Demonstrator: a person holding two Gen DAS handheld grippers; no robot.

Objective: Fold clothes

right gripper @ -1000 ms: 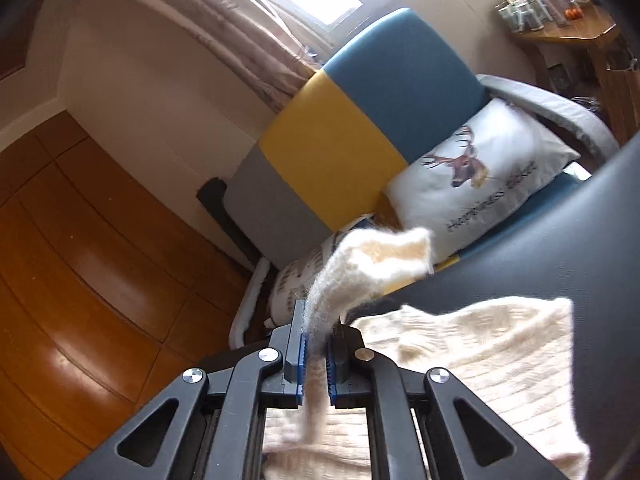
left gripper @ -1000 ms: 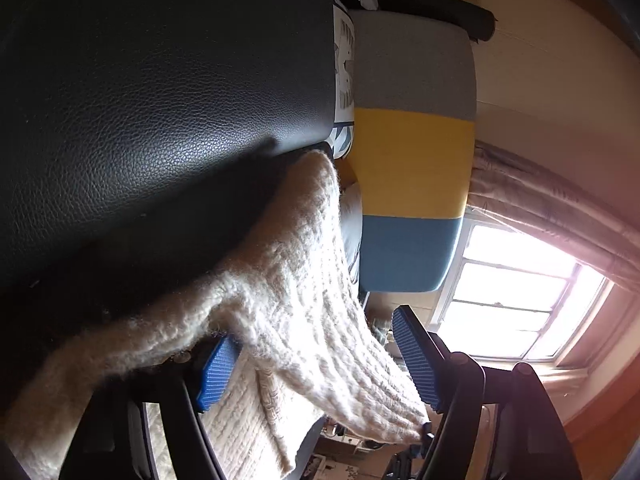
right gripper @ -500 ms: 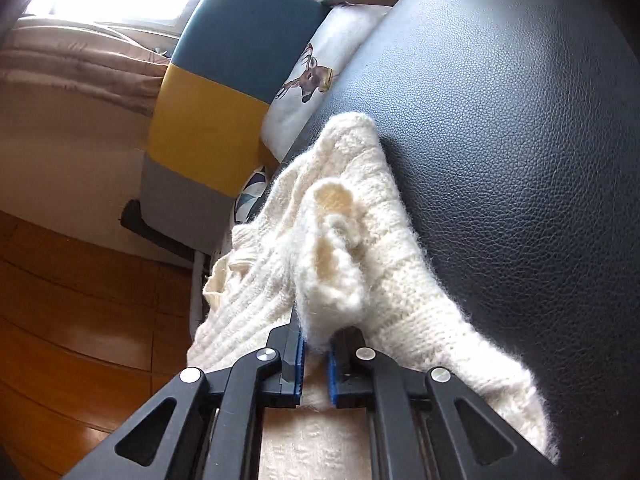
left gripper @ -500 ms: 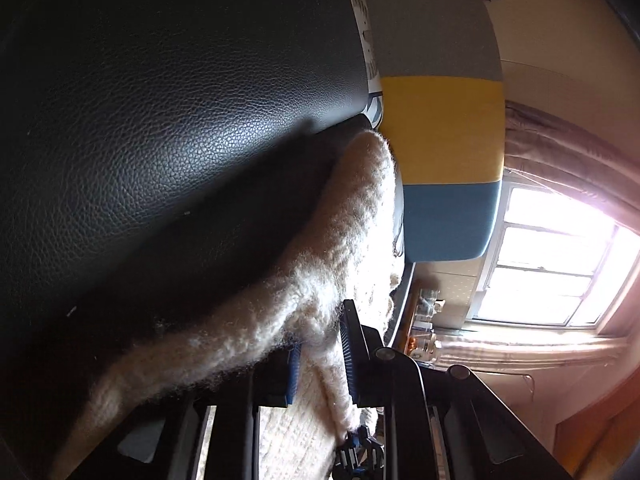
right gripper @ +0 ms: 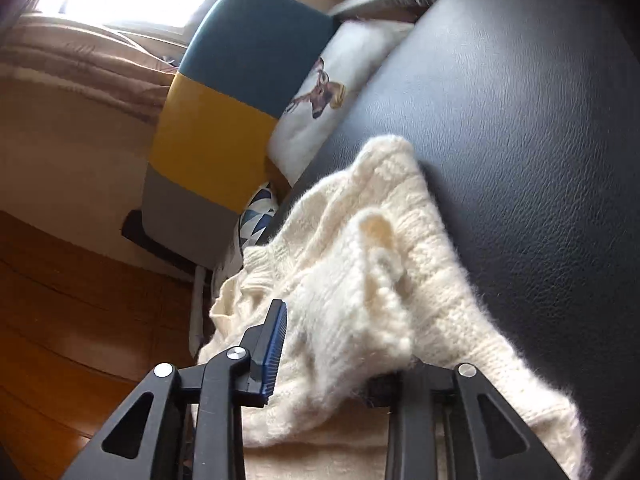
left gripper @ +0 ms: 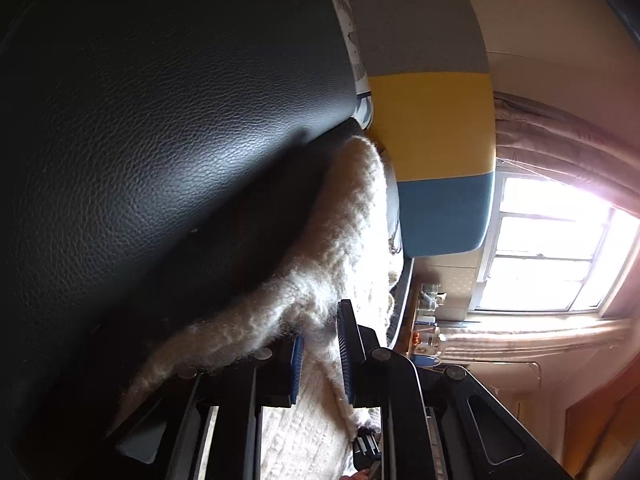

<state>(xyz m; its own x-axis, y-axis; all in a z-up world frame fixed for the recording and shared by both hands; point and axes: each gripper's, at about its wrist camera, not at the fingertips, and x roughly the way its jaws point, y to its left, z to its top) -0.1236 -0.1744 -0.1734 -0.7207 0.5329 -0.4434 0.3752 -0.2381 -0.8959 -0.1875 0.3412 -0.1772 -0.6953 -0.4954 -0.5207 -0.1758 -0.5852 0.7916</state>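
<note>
On the black leather surface (right gripper: 520,140), near its edge toward the striped chair (right gripper: 224,112), the cream sweater (right gripper: 360,272) lies bunched. The right gripper (right gripper: 336,344) stands spread around it; the left gripper (left gripper: 320,344) pinches a fold.

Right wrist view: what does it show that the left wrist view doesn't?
Only the right wrist view shows the right claw open over the cream fuzzy knit sweater, a white deer-print pillow and the wooden floor. Only the left wrist view shows the left claw pinching a sweater fold, plus jars on a shelf. Both show the black leather surface and striped chair.
</note>
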